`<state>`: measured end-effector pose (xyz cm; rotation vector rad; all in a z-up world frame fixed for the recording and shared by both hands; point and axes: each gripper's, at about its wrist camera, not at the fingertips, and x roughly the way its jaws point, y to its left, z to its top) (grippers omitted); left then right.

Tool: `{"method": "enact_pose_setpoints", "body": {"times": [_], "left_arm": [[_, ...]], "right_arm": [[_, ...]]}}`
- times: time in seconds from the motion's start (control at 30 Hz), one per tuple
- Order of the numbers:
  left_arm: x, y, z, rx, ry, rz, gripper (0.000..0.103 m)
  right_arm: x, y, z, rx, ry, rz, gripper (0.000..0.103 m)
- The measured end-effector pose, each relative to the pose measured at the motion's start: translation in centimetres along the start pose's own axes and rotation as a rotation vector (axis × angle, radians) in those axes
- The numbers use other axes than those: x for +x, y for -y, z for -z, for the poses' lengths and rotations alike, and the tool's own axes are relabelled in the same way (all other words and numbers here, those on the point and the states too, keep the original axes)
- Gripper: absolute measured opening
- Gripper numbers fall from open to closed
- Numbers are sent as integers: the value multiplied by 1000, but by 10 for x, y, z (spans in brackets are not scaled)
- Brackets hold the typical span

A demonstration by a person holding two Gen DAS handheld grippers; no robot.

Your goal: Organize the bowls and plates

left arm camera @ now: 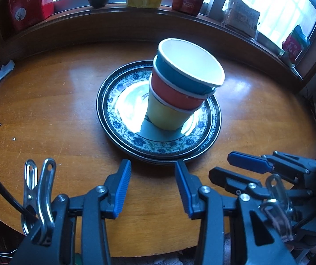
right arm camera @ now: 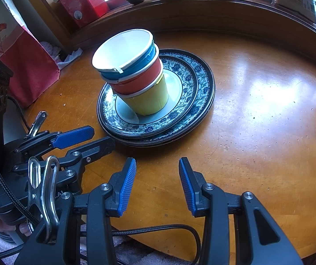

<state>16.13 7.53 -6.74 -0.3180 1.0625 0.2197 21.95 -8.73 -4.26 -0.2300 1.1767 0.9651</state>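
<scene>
At the tabletop's near edge, left gripper (left arm camera: 153, 165) and right gripper (right arm camera: 157, 163) both spread, holding nothing. Mid-table: stacked floral plates (left arm camera: 135, 141), apart from both. On them, nested bowls (left arm camera: 180, 92), yellow under red under blue. Far edge: windowsill (left arm camera: 135, 13) clutter.

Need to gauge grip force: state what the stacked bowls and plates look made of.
Bowls: likely paper, matte; rolled white rims, the top rim torn, a visible side seam. Plates: probably glazed ceramic, possibly melamine; glossy glare over blue floral print.
</scene>
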Motion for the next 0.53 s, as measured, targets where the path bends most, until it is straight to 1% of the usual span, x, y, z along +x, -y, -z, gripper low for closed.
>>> {"method": "enact_pose_setpoints", "body": {"times": [0.53], "left_arm": [[-1, -1, 1, -14, -5, -1, 42]], "right_arm": [[0, 0, -1, 1, -1, 1, 41]]}}
